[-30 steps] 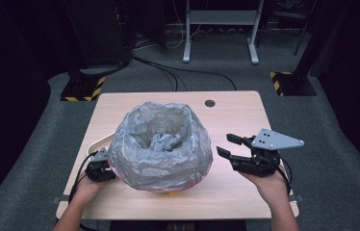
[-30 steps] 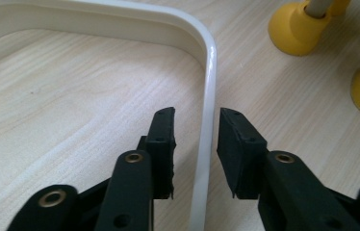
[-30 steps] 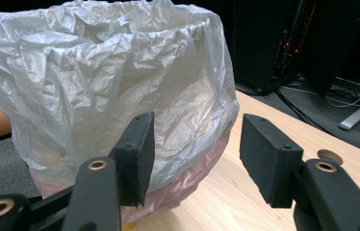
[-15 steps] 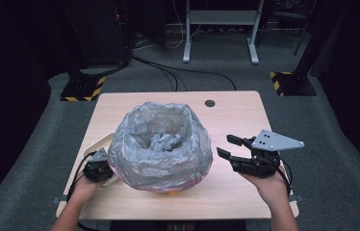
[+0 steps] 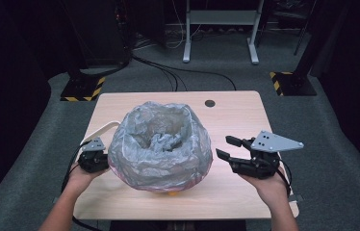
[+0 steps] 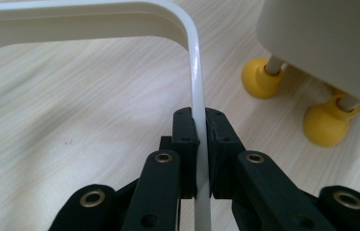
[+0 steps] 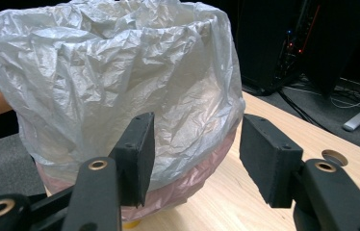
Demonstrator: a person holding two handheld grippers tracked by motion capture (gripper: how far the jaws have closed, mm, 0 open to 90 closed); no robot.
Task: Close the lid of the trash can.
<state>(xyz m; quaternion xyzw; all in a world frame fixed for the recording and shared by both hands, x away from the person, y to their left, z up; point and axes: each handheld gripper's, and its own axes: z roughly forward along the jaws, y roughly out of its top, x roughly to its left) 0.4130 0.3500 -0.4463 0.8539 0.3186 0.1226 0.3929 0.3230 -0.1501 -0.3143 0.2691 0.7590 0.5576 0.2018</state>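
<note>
On the pale wood-grain bench (image 5: 236,120) stands a round bin (image 6: 332,38) with smooth cream walls, raised on glossy yellow ball feet (image 6: 261,79). A crinkled, translucent grey plastic bag (image 5: 161,144) lines it and billows over the rim, with a pinkish layer showing at its lower edge. The left gripper (image 6: 198,132) has just been closing its jaws, and they now pinch the bin's thin, curved cream handle (image 6: 195,72) between flat black pads. The right gripper (image 5: 228,148) rests beside the bag, its jaws spread and holding nothing.
</note>
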